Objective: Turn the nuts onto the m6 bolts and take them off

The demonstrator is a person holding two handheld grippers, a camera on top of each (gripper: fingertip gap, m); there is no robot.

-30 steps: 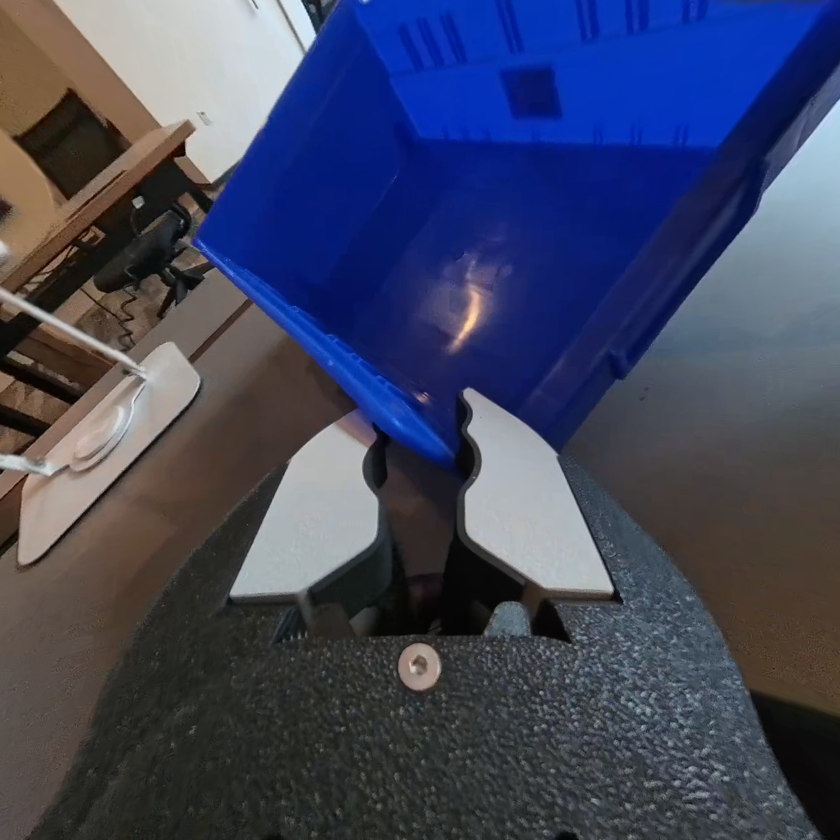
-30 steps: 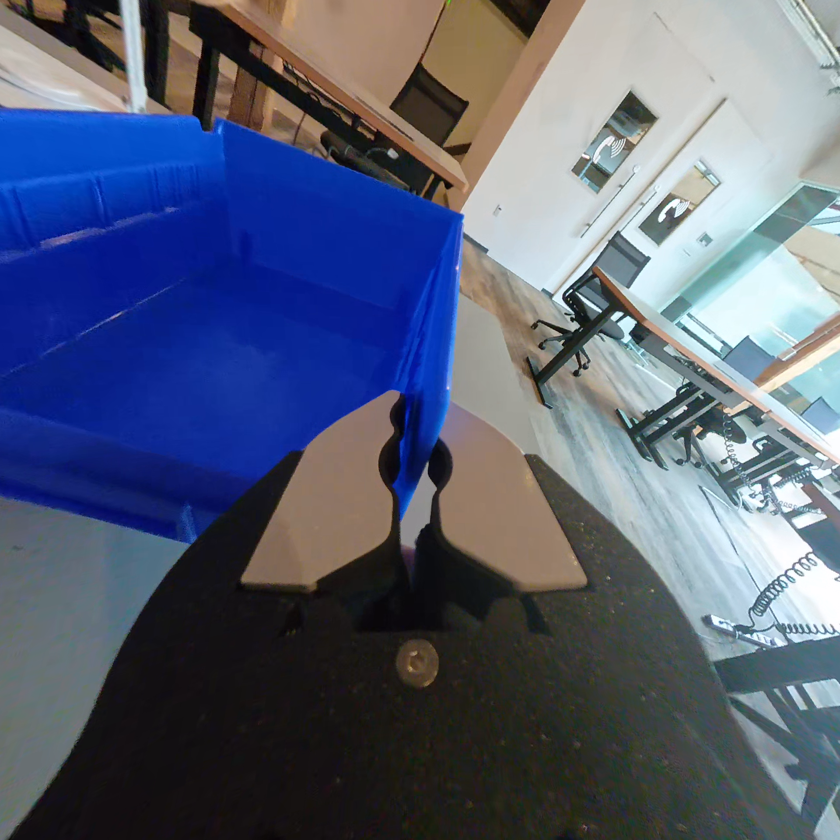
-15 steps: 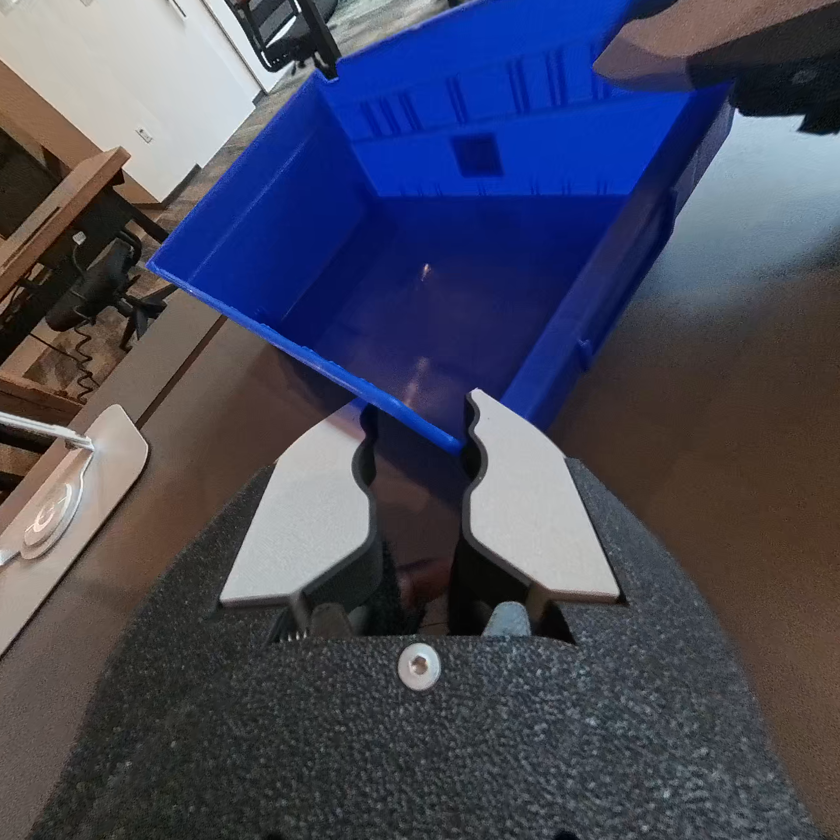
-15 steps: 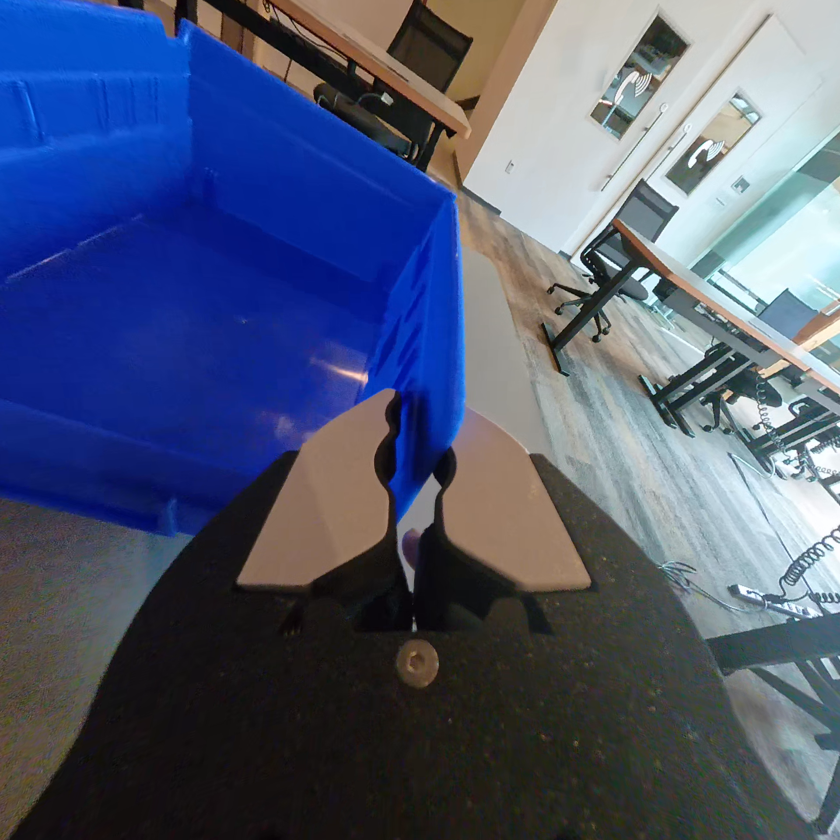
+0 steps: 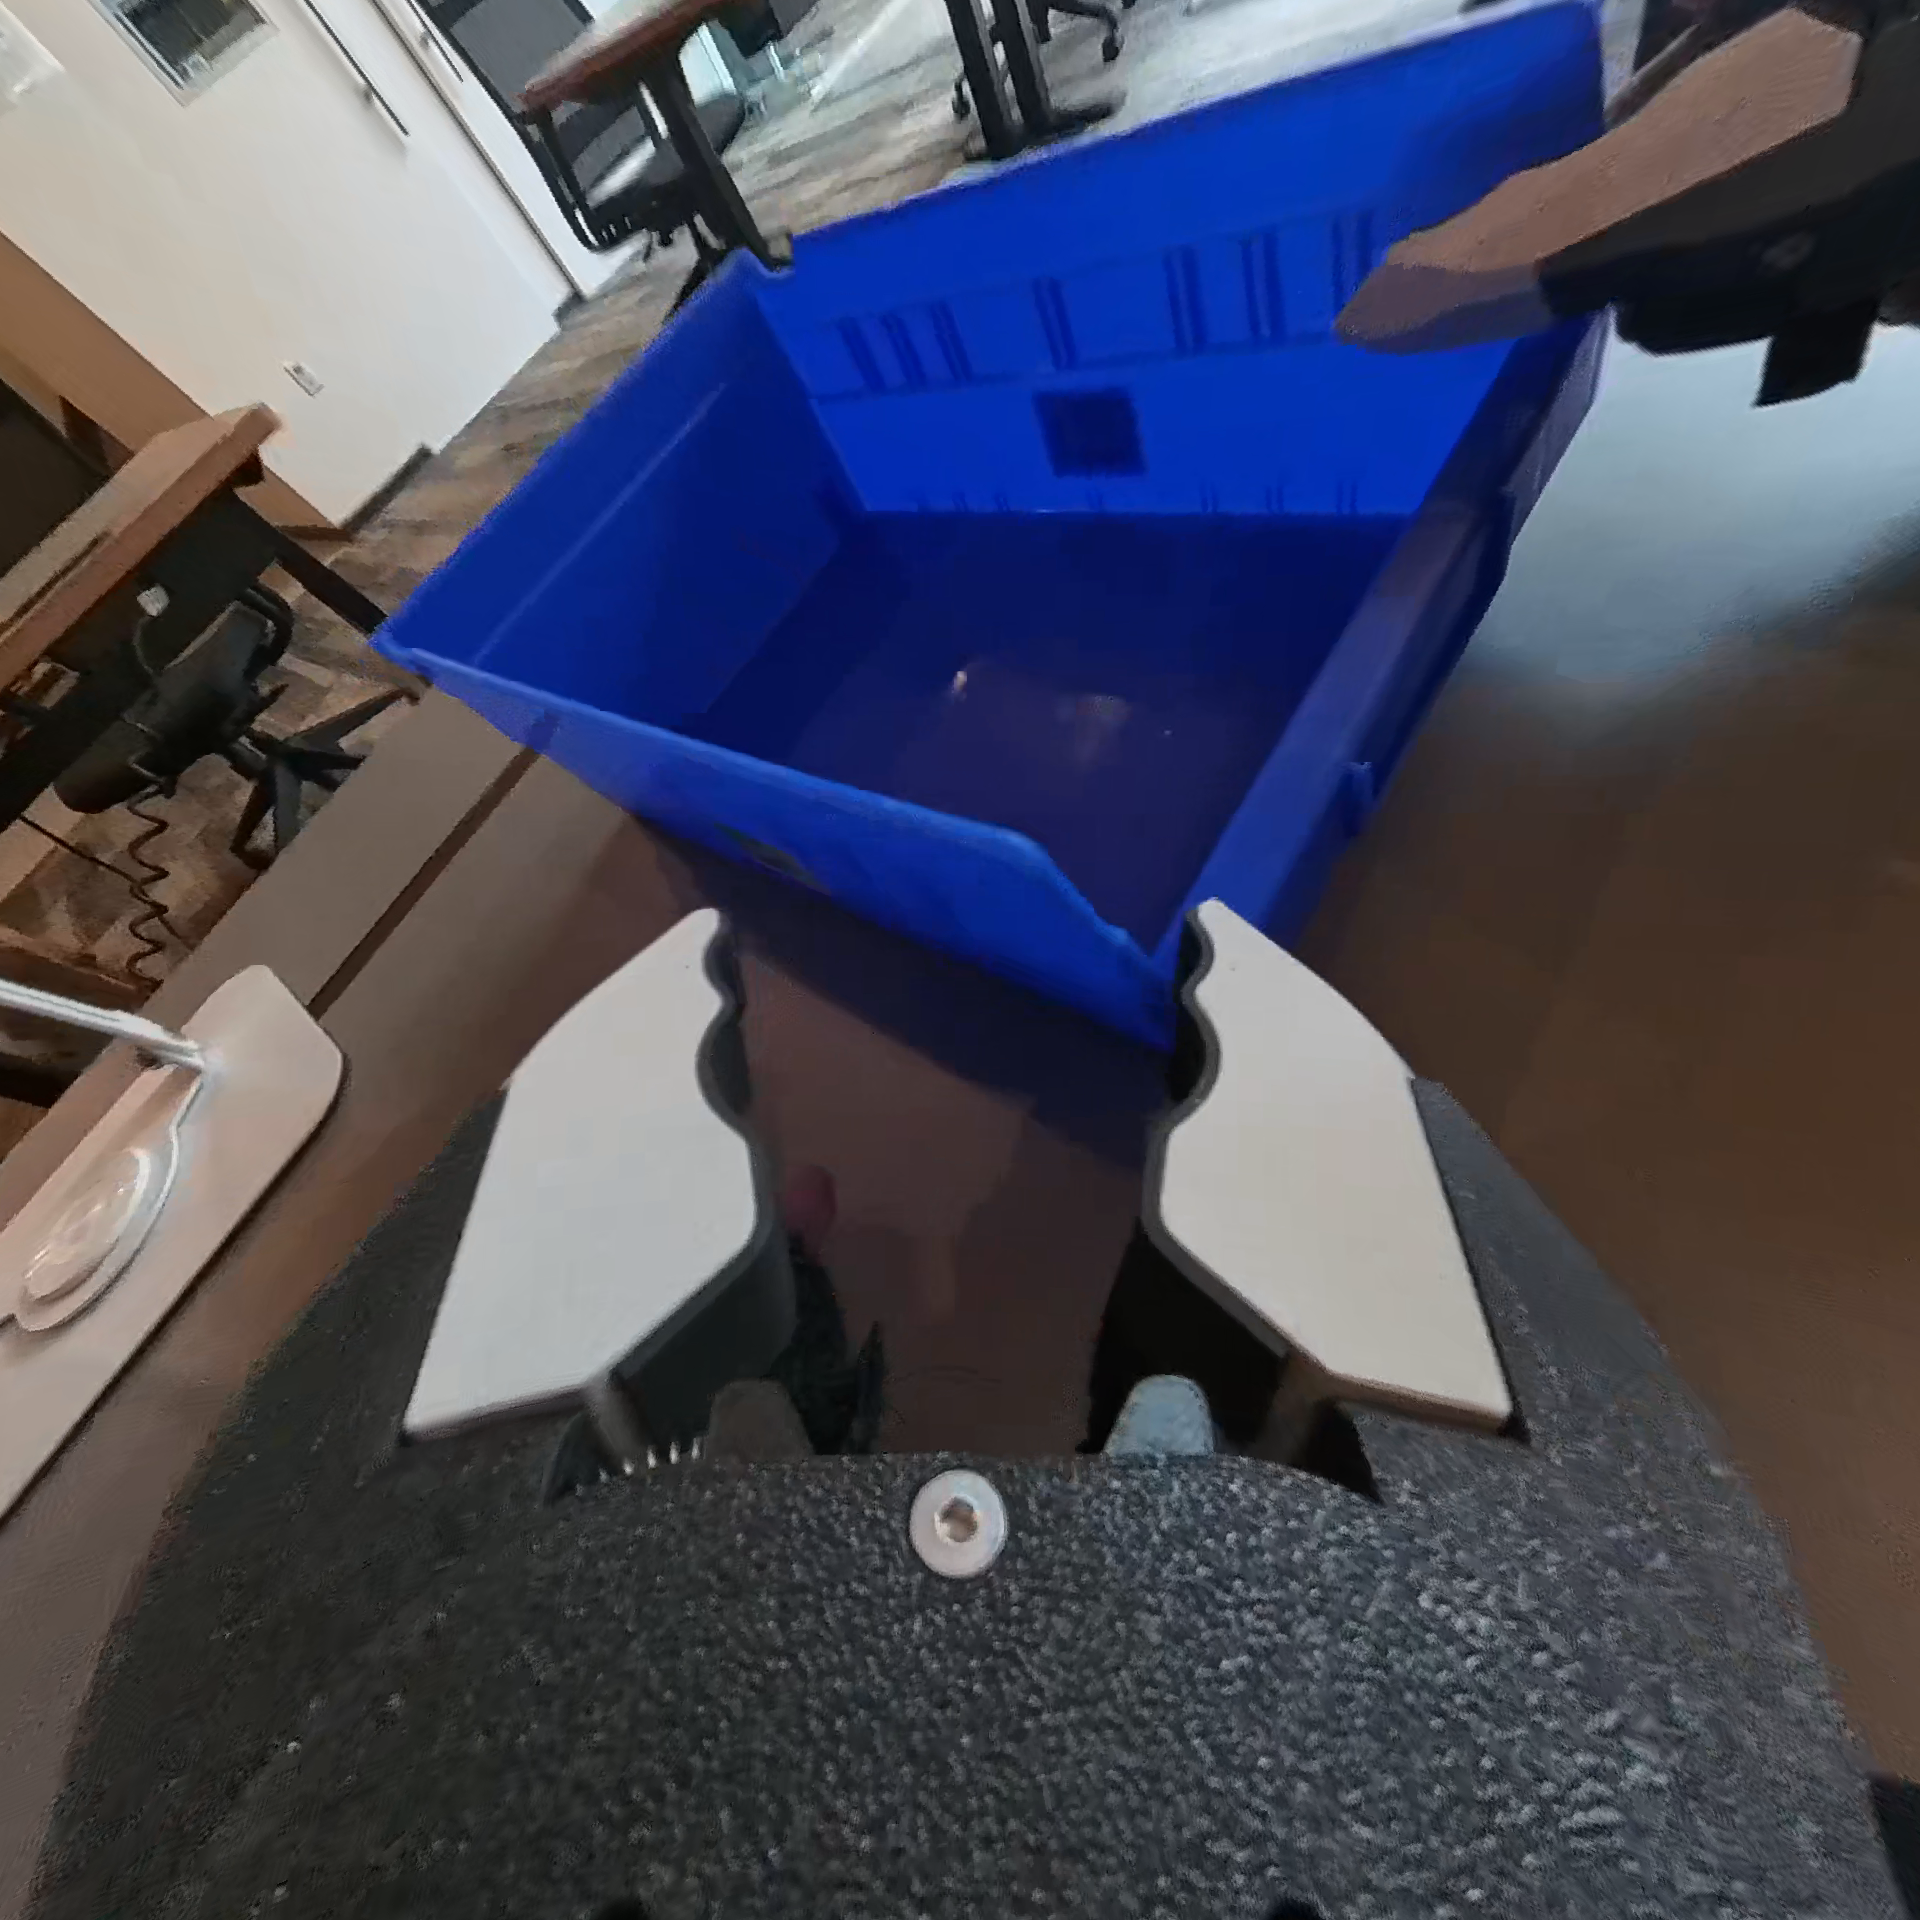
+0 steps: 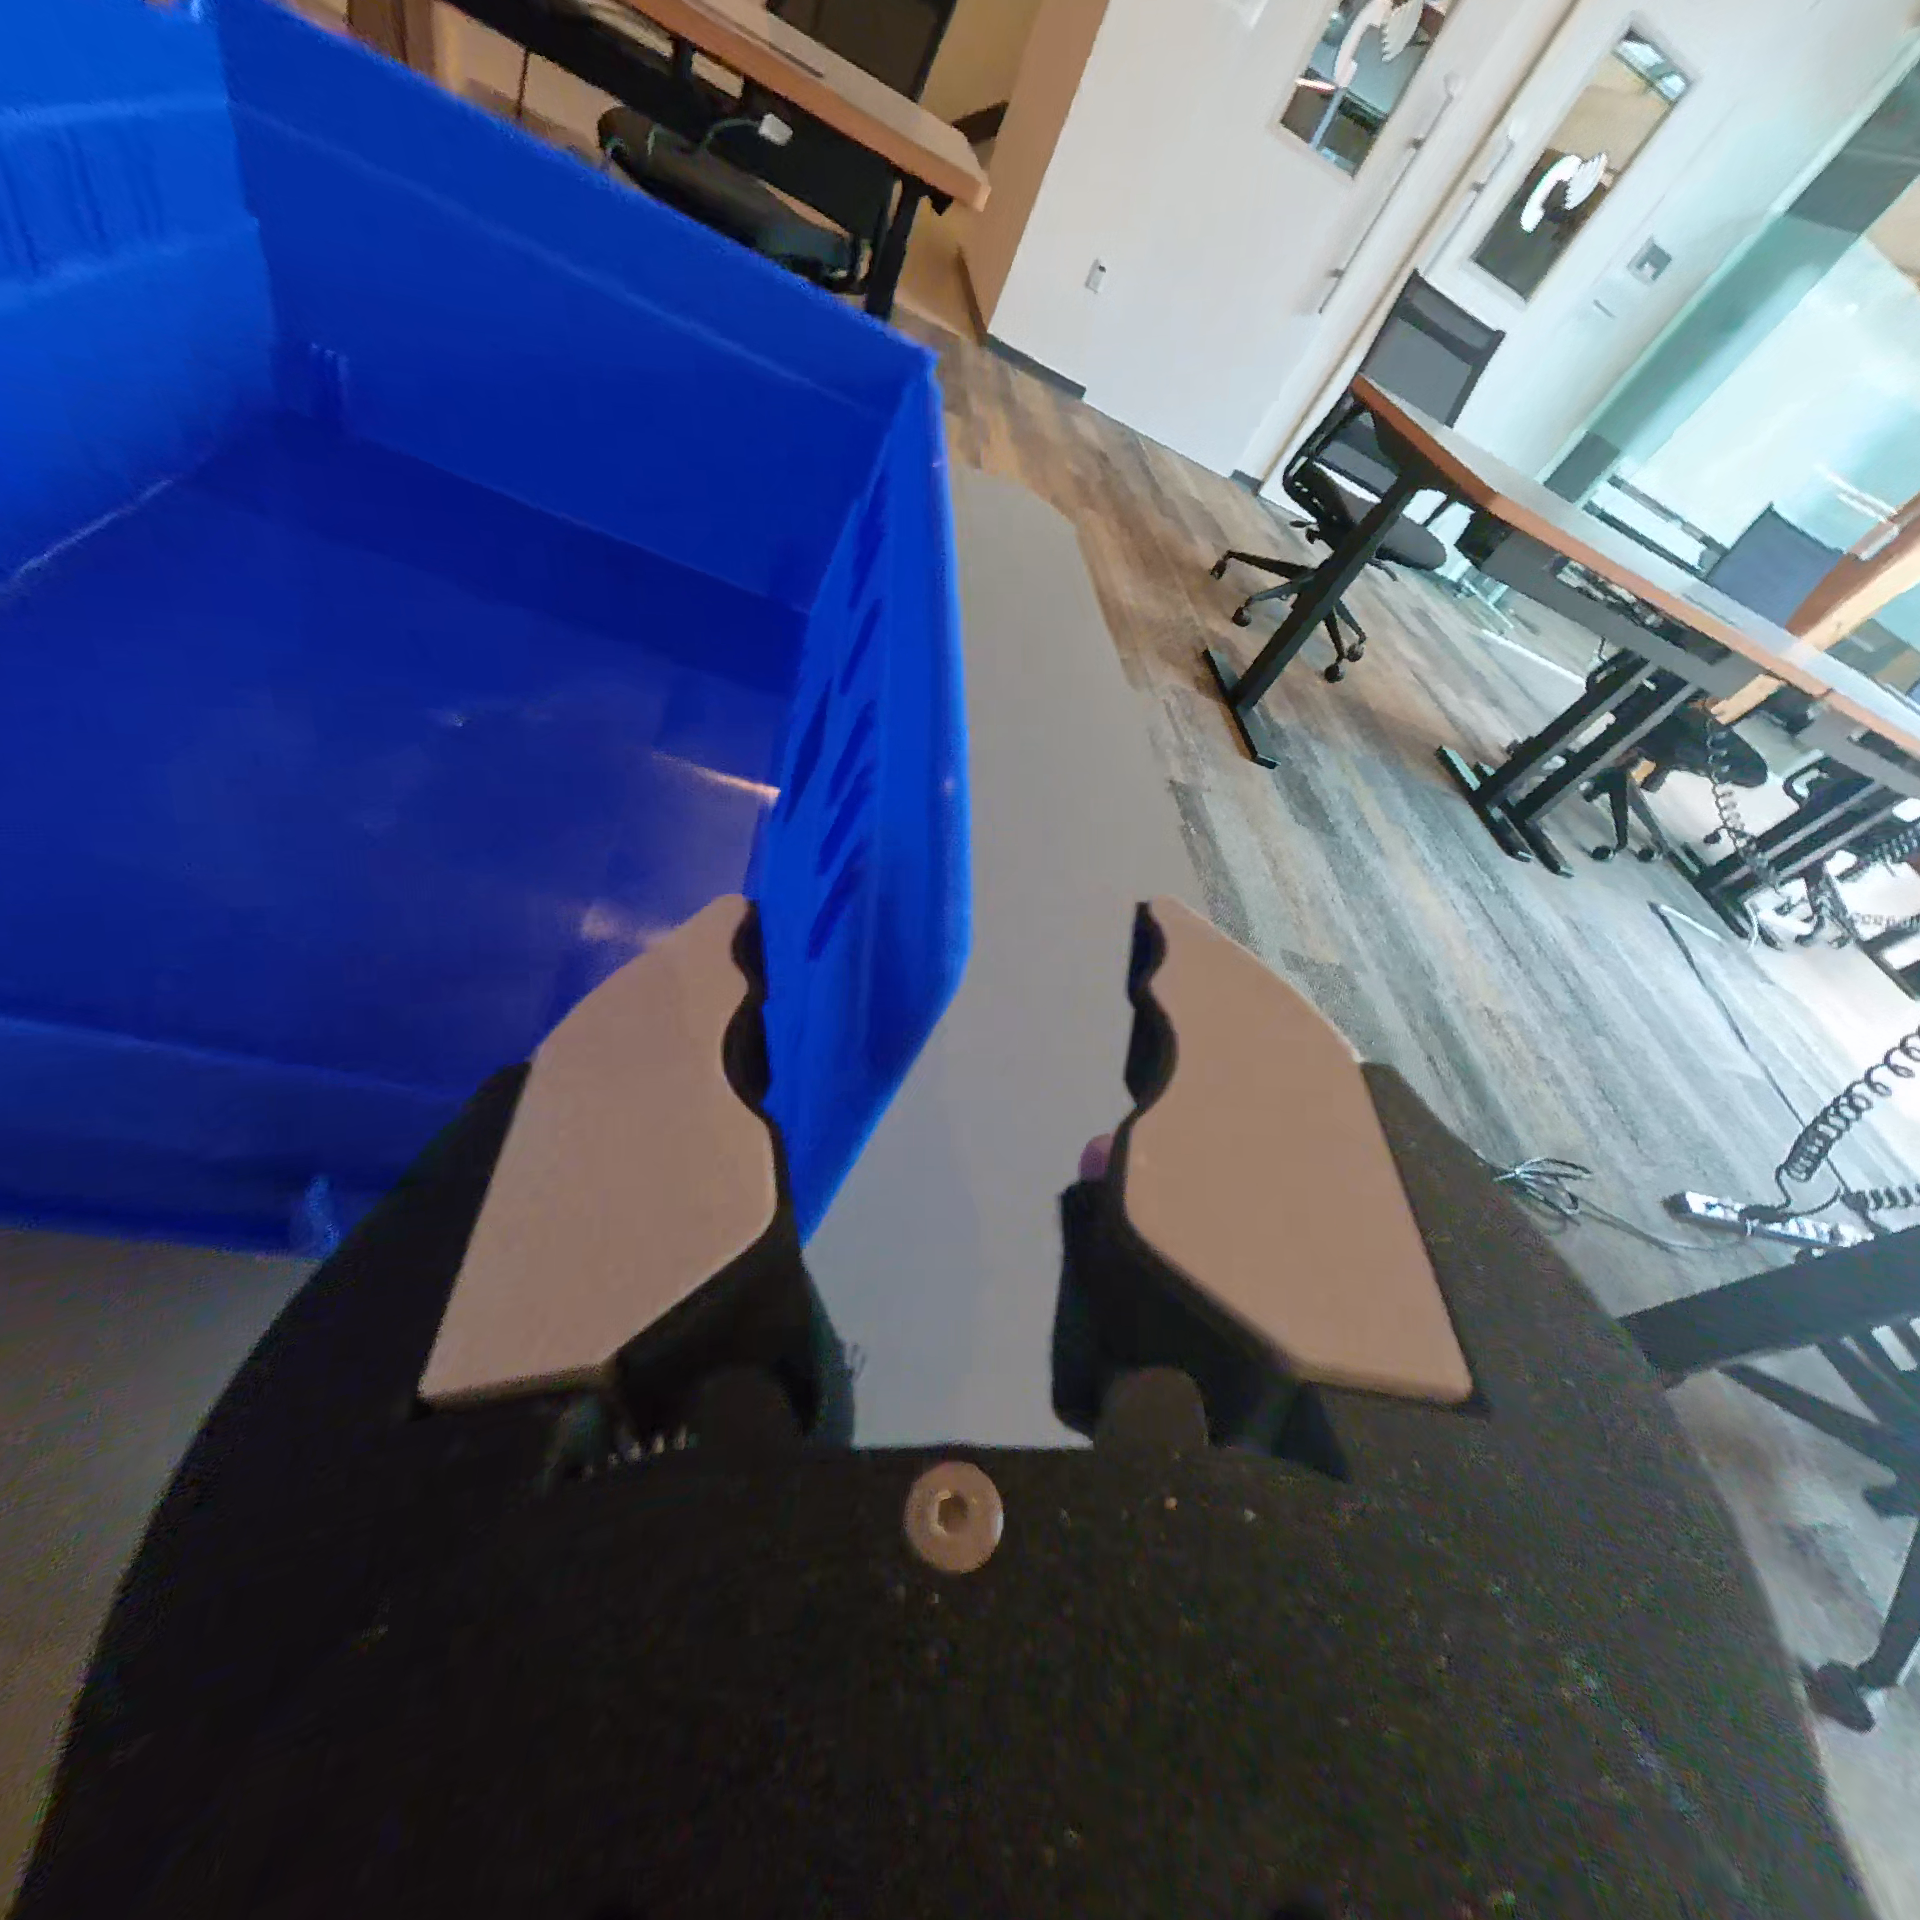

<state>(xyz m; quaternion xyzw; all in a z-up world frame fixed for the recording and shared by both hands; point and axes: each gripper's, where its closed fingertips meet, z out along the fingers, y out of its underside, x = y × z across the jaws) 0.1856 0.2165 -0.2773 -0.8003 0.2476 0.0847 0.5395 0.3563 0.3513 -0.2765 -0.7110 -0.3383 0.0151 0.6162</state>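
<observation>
An empty blue plastic bin (image 5: 644, 540) stands on the brown table (image 5: 1610, 1039). No nuts or bolts show in either view. My left gripper (image 5: 956, 925) is open wide at the bin's low front wall, with the bin's front corner close beside my right finger (image 5: 1299, 1091). My right gripper (image 6: 945, 914) is open wide over the bin's side wall (image 6: 883, 727). That wall lies close to one finger (image 6: 623, 1122) and well apart from the other. The right gripper also shows in the left wrist view (image 5: 1558, 239), at the bin's far corner.
A grey base plate with a thin metal rod (image 5: 156, 1143) lies on the table to the left. The table's edge (image 6: 1091, 675) runs just beyond the bin. Office desks and chairs (image 6: 1455, 499) stand on the floor past it.
Both grippers opened wide. The right gripper was shut on the bin's side wall and has let it go. The left jaws spread from the bin's front lip. The bin sits lower and flatter now.
</observation>
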